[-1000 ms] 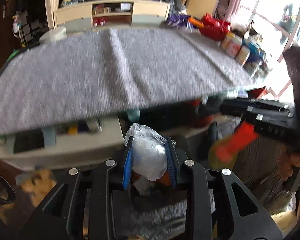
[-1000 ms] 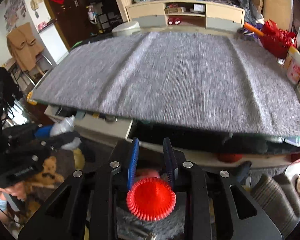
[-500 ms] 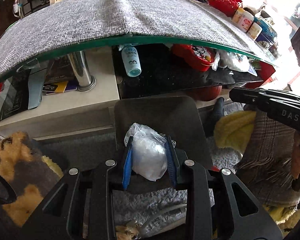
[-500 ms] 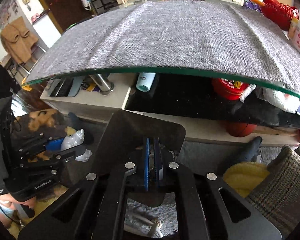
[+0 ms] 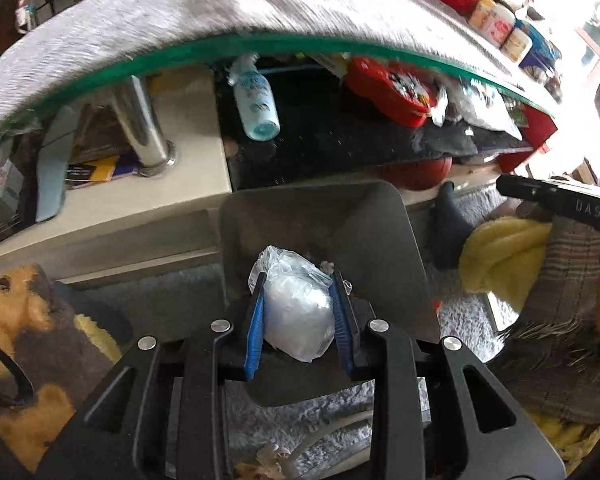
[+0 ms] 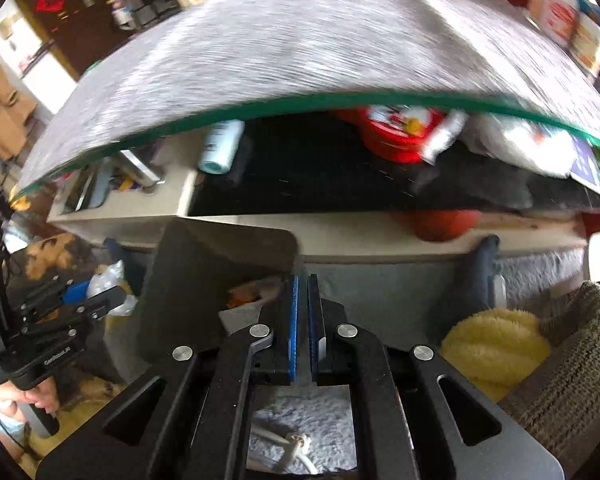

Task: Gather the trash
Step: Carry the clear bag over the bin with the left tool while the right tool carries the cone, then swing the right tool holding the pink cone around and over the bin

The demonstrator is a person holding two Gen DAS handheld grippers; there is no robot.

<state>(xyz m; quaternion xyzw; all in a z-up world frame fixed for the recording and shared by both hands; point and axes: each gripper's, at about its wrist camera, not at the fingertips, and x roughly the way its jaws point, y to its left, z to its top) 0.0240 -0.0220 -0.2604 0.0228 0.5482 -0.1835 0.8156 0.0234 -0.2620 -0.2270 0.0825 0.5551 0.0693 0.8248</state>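
Observation:
My left gripper (image 5: 298, 284) is shut on a crumpled clear plastic bag (image 5: 296, 312) and holds it just above the open dark grey trash bin (image 5: 320, 224) on the floor. My right gripper (image 6: 301, 280) is shut with nothing between its blue pads, just right of the same bin (image 6: 204, 280). Orange and red trash (image 6: 252, 292) lies inside the bin. The left gripper with its bag (image 6: 100, 284) shows at the left of the right wrist view. The right gripper's black body (image 5: 560, 200) shows at the right of the left wrist view.
A glass table with a grey cloth (image 5: 180, 12) overhangs a lower shelf holding a blue bottle (image 5: 256, 104), a red tin (image 5: 388, 88) and bags. A plush toy (image 5: 28, 340) lies left, a yellow towel (image 5: 500, 252) and plaid cushion (image 6: 572, 360) right, on grey carpet.
Both grippers dropped from table height to the bin. The right gripper let go of the red paper cup and closed empty, then shifted right. The left gripper still holds the bag.

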